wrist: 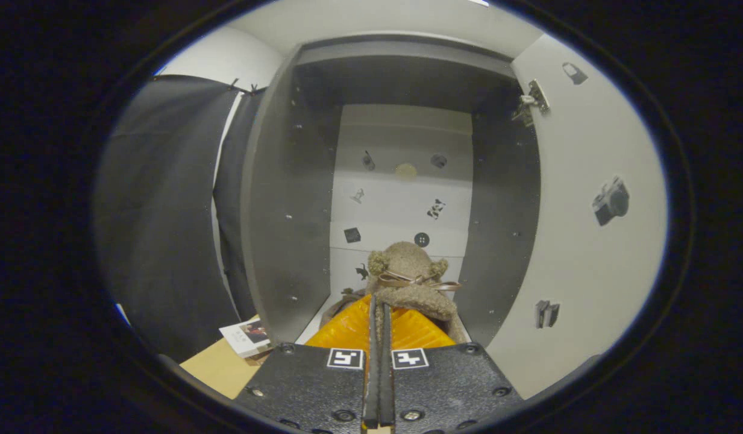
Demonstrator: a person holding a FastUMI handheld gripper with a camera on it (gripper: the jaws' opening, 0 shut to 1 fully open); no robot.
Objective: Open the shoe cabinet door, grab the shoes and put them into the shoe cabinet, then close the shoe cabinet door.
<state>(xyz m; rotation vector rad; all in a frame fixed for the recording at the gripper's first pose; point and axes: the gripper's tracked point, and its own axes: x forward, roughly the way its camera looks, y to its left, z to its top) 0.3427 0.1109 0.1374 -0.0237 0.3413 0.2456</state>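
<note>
A brown fuzzy shoe point(407, 265) with a ribbon bow sits low inside the open shoe cabinet point(287, 199), toe toward the white back panel. My gripper point(378, 299) reaches into the cabinet mouth. Its two black fingers point(372, 337) are pressed together above the orange ridged finger bodies. Their tips meet at the shoe's fluffy collar, which shows on both sides of them, so they look shut on that rim. The cabinet door point(588, 241) stands swung open to the right of the fingers, its hinge point(531, 102) at the top.
The cabinet's dark grey side walls close in on either side of the shoe. A small booklet point(246, 336) lies on a wooden surface point(220, 367) outside the cabinet's left wall. Black cloth hangs further left.
</note>
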